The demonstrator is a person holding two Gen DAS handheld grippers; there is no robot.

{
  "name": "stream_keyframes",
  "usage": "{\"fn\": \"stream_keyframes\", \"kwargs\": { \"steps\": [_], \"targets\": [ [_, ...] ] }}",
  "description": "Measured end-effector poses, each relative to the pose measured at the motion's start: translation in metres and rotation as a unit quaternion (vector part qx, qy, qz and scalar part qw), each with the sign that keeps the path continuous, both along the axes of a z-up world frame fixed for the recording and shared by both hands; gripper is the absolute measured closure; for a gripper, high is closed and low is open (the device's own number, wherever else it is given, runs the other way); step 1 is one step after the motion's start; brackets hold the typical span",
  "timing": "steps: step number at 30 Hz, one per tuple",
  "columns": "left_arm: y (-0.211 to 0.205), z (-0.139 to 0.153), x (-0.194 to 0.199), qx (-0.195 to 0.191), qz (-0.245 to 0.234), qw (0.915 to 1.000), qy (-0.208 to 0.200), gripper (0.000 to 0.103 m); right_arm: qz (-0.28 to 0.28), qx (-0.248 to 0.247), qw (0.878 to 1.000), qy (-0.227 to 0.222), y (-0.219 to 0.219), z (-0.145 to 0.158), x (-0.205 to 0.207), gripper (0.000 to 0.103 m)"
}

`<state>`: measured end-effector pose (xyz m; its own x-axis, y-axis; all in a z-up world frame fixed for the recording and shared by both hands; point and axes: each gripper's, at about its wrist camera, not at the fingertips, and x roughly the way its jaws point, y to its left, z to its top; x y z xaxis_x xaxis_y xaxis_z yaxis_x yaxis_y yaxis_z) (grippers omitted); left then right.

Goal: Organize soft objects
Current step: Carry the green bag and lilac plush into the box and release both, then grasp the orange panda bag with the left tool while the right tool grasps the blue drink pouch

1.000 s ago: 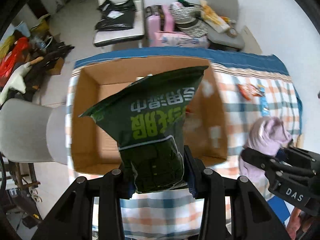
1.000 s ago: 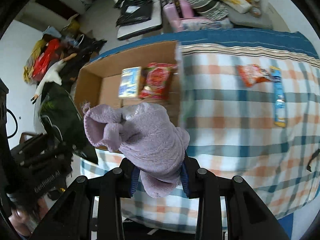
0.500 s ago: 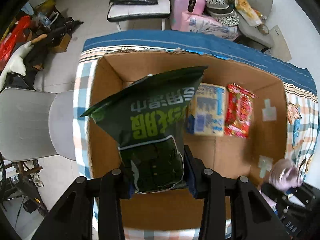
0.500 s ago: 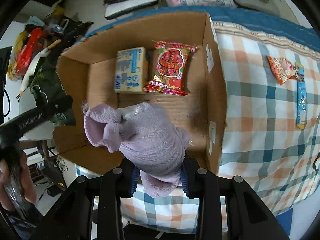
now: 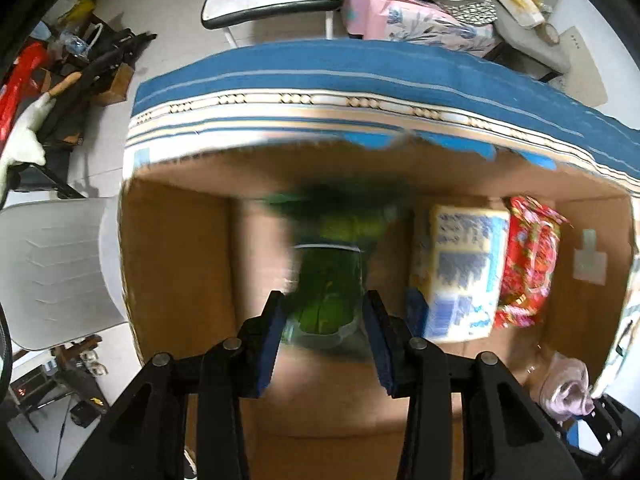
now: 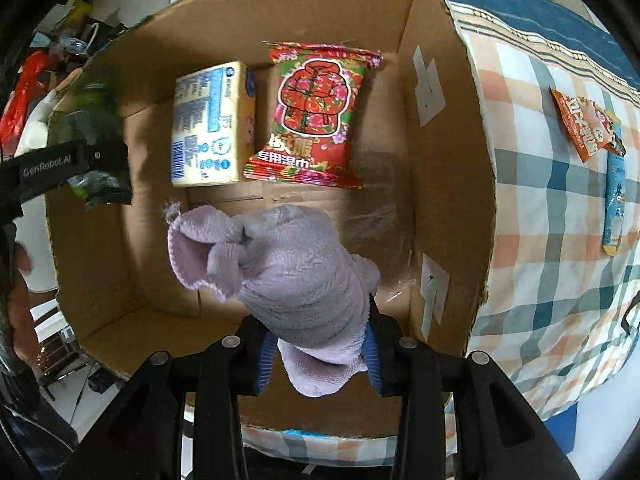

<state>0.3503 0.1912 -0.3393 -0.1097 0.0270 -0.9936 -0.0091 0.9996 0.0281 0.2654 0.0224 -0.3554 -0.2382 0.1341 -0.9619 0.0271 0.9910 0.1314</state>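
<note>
Risks: green bag (image 5: 326, 276) is blurred and swinging over the box's (image 5: 176, 264) left half; a release mid-swing could tip it onto the blue pack (image 5: 460, 276) or against the left wall. The towel (image 6: 288, 276) hangs low on the right, near the right wall; as that grip loosens it may slip early or snag the rim.

Left claw (image 5: 326, 336): narrow, clamped on the green bag's bottom edge, over the box's bare left floor.

Right claw (image 6: 320, 350): partly parted, jaws have just been opening, towel between the pads and in contact. Blue pack and red pack (image 6: 314, 116) lie flat at the far side.
</note>
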Motion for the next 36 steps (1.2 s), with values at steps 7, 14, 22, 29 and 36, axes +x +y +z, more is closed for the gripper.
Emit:
{"fn": "stream_keyframes", "kwargs": {
  "steps": [7,14,22,29,36],
  "targets": [
    [0.003,0.008,0.003,-0.020,0.018,0.9996,-0.006,0.060,-0.005,0.004,1.000,-0.012,-0.001,0.008,0.004,0.022],
    [0.010,0.039,-0.016,-0.028,0.022,0.9987,-0.037,0.054,0.011,-0.002,0.999,-0.033,0.002,0.026,0.005,0.011],
    [0.011,0.083,-0.079,-0.038,0.039,0.9942,-0.093,0.016,0.031,-0.040,0.995,-0.085,0.002,0.058,-0.013,0.005],
    [0.009,0.122,-0.132,-0.025,0.056,0.9883,-0.140,0.009,0.038,-0.047,0.988,-0.141,-0.002,0.099,-0.040,0.003],
    [0.000,0.158,-0.176,-0.026,0.061,0.9827,-0.173,0.009,0.047,-0.038,0.980,-0.190,0.001,0.145,-0.073,0.003]
  ]
}}
